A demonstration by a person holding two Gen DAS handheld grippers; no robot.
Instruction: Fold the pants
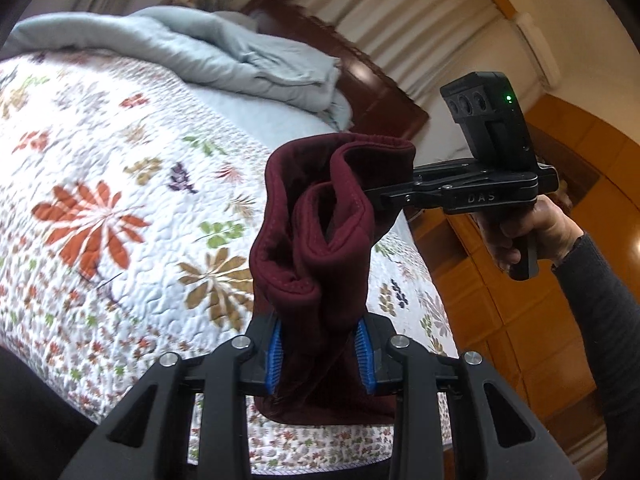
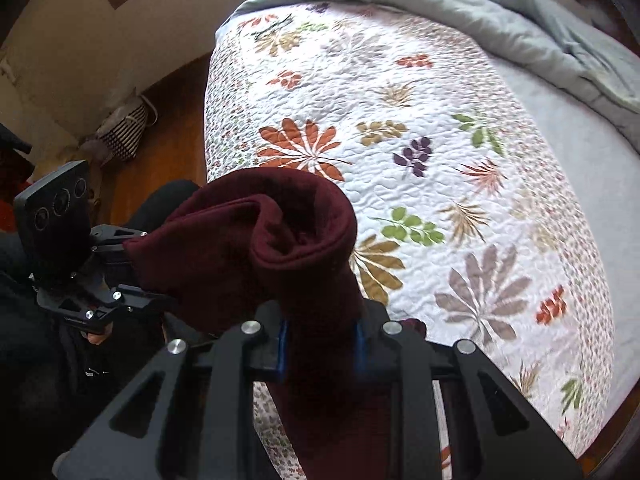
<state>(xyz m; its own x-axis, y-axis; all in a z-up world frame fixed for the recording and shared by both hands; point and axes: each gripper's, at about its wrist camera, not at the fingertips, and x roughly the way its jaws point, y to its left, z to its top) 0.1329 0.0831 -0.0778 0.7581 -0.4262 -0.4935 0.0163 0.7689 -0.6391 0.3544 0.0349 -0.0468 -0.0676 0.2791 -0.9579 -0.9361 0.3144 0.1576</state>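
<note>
The dark maroon pants point(image 1: 320, 240) are bunched and held in the air above the bed. My left gripper point(image 1: 322, 354) is shut on one end of them, the cloth pinched between its blue pads point(image 1: 275, 354). My right gripper point(image 2: 322, 350) is shut on the other end of the pants point(image 2: 280, 236), which hang down below its fingers. In the left wrist view the right gripper point(image 1: 380, 196) reaches in from the right and grips the cloth's upper edge. In the right wrist view the left gripper point(image 2: 144, 296) holds the cloth from the left.
A bed with a white floral quilt point(image 1: 120, 184) lies below, also in the right wrist view point(image 2: 420, 152). A folded light blue blanket point(image 1: 248, 60) lies near the dark wooden headboard point(image 1: 380, 96). Wooden floor point(image 2: 160, 148) and a striped bag point(image 2: 122, 132) lie beyond the bed.
</note>
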